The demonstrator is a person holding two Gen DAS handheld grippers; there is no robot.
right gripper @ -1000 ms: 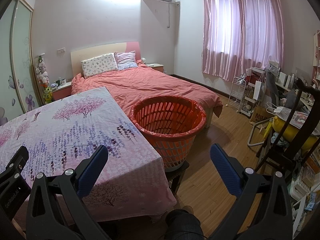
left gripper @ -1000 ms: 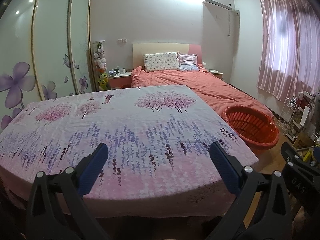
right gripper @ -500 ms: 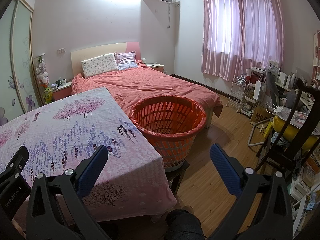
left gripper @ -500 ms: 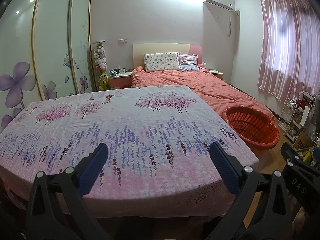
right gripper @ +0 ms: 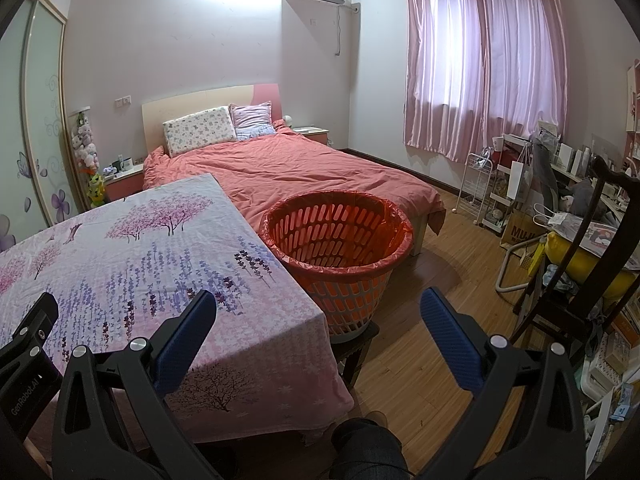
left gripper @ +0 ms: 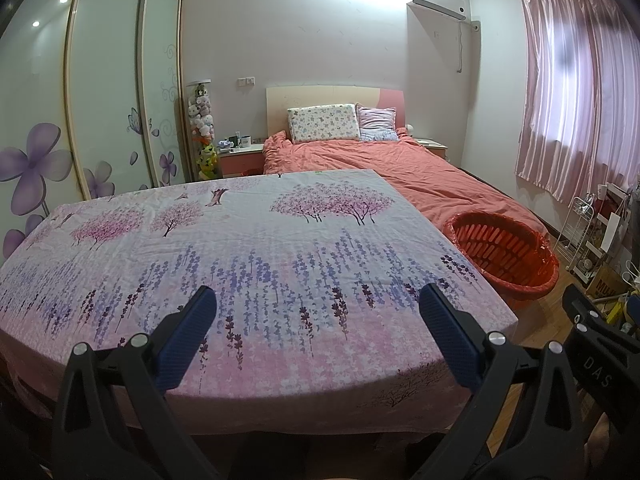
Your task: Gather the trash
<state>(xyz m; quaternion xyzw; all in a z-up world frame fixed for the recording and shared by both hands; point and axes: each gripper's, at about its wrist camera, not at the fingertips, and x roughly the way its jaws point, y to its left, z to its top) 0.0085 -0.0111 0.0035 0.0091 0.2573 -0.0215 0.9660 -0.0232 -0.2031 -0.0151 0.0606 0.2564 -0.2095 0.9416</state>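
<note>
Two grippers, both spread wide and holding nothing. Left wrist view: my left gripper (left gripper: pixel 318 312) hangs over the near edge of the table (left gripper: pixel 280 404), which is covered by a floral cloth (left gripper: pixel 256 248) with pink trees and purple sprigs; I see no trash on the cloth. The orange basket (left gripper: pixel 504 252) with a red liner sits just off the table's far right corner, lower than the tabletop. Part of my right gripper's body shows at the right edge of this view. Behind the table: bed (left gripper: pixel 400 168) with a salmon cover, two pillows, wardrobe (left gripper: pixel 104 92) with flower-print doors on the left, pink curtain (left gripper: pixel 580 100) on the right. Right wrist view: my right gripper (right gripper: pixel 318 312) points past the table's right corner toward the wooden floor (right gripper: pixel 432 288). The basket (right gripper: pixel 336 236) stands on a dark stool (right gripper: pixel 356 340), touching or just beside the table edge, between table and bed. I can see into it, only liner and slotted walls visible. A dark wooden chair (right gripper: pixel 592 272) and cluttered shelves are on the right. My trouser knee (right gripper: pixel 368 452) shows at bottom centre.
</note>
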